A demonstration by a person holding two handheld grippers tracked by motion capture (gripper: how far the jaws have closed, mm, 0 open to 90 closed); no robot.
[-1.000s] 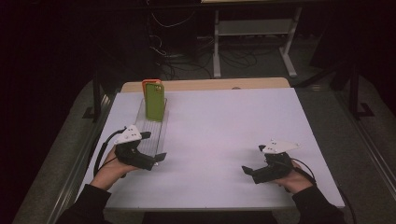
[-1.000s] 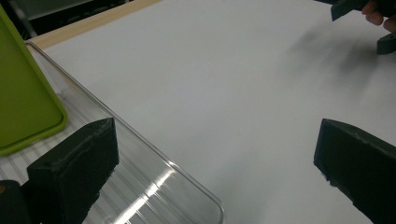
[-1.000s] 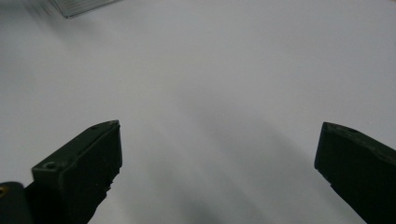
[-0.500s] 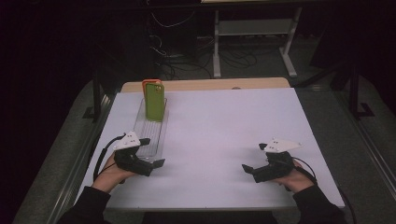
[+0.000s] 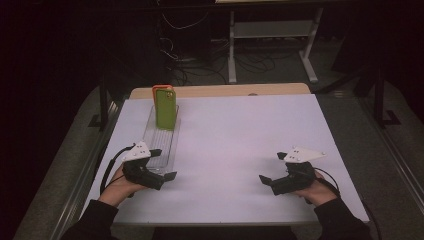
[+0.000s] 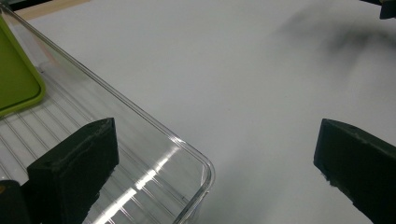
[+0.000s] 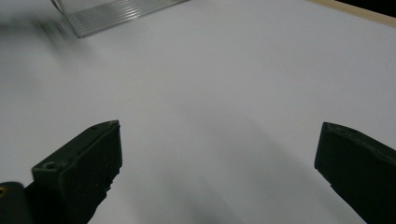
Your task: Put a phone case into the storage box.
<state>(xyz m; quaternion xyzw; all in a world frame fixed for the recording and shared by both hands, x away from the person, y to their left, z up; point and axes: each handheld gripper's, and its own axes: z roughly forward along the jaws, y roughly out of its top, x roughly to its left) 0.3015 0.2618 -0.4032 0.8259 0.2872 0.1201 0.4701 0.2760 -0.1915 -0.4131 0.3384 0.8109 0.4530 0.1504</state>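
A clear ribbed plastic tray (image 5: 161, 142) lies lengthwise at the table's left. A green flat case (image 5: 166, 109) stands upright at its far end, with an orange one (image 5: 159, 89) right behind it. My left gripper (image 5: 164, 164) is open at the tray's near end. In the left gripper view its jaws (image 6: 215, 140) straddle the tray's near corner (image 6: 196, 163), touching nothing, and the green case (image 6: 16, 79) shows at far left. My right gripper (image 5: 272, 167) rests open over bare table at the right front. In the right gripper view it (image 7: 217, 135) is empty, with the tray's end (image 7: 112, 14) far off.
The white table top (image 5: 240, 140) has a wooden strip (image 5: 225, 91) along its far edge. Beyond it the dark floor holds cables and a metal stand (image 5: 270, 40). Metal rails run along both sides of the table.
My left gripper has drawn back a little toward the near edge, off the tray's end. The right gripper has hardly moved.
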